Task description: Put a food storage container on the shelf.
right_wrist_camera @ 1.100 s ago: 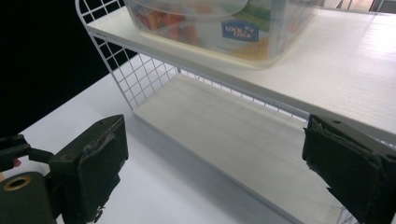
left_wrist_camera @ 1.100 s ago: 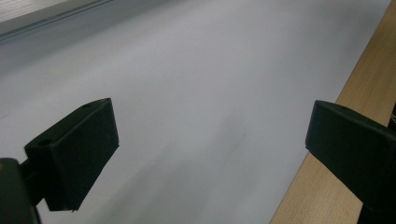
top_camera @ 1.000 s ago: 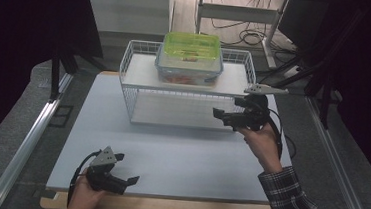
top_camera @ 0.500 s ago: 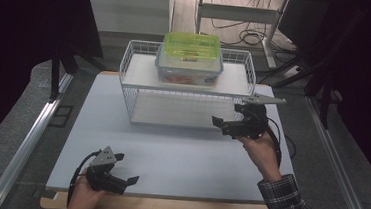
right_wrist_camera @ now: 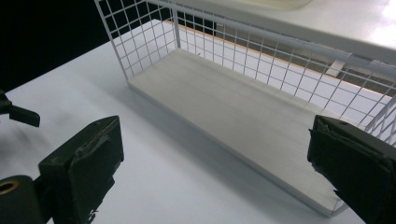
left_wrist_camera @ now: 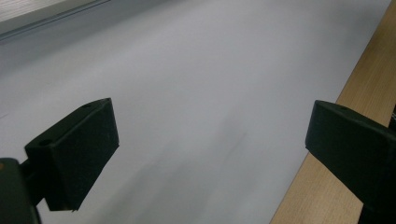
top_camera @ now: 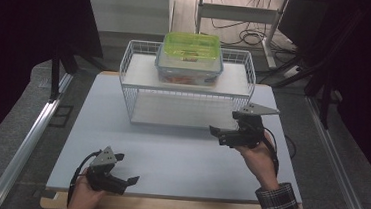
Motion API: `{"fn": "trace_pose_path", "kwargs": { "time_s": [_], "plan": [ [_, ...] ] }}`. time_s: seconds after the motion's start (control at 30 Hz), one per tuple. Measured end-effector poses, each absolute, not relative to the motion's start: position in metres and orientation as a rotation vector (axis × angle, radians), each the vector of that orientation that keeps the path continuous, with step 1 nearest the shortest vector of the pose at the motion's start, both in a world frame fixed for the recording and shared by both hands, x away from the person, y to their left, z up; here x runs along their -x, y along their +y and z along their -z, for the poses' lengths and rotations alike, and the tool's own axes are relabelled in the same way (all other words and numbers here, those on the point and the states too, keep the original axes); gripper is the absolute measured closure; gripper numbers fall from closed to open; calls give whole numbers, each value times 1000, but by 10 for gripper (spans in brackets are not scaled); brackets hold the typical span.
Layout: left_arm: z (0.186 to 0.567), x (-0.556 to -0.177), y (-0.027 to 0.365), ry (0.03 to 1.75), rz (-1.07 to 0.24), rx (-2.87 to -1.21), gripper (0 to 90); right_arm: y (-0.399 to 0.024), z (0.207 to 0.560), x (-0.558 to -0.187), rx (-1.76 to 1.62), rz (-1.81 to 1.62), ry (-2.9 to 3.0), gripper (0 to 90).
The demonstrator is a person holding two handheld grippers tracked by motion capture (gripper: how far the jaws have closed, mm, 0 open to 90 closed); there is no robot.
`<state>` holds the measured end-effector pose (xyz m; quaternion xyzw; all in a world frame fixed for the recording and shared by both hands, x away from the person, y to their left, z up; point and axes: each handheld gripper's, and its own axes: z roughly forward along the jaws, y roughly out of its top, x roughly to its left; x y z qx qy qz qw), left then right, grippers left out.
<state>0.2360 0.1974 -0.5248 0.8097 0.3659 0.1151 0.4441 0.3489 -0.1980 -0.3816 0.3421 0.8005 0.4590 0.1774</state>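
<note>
A white wire rack (top_camera: 127,87) with two shelves stands at the back middle of the table. On its top shelf sits a clear plastic box with a green lid (top_camera: 191,49). My right gripper (top_camera: 219,136) hovers open just in front of the rack's right end, nothing between its jaws. In the right gripper view the right gripper (right_wrist_camera: 210,172) faces the bare lower shelf (right_wrist_camera: 243,112). My left gripper (top_camera: 128,169) rests open near the table's front left edge. In the left gripper view the left gripper (left_wrist_camera: 210,154) frames only the white mat.
A white mat (top_camera: 179,159) covers the table, with a wooden strip (left_wrist_camera: 336,154) along the front edge. Metal rails run along both sides of the table. Cables and a stand lie on the floor behind the rack.
My right gripper has drawn back from the rack toward the near side of the table. The left gripper has stayed put.
</note>
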Motion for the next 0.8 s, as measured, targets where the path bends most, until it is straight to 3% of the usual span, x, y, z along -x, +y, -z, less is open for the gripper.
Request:
{"fn": "trace_pose_path", "kwargs": {
  "time_s": [0.8],
  "plan": [
    [526, -236, 195, 900, -284, -2020, 27, -203, 424, -333, -1015, -1287, 2319, 36]
  ]
}}
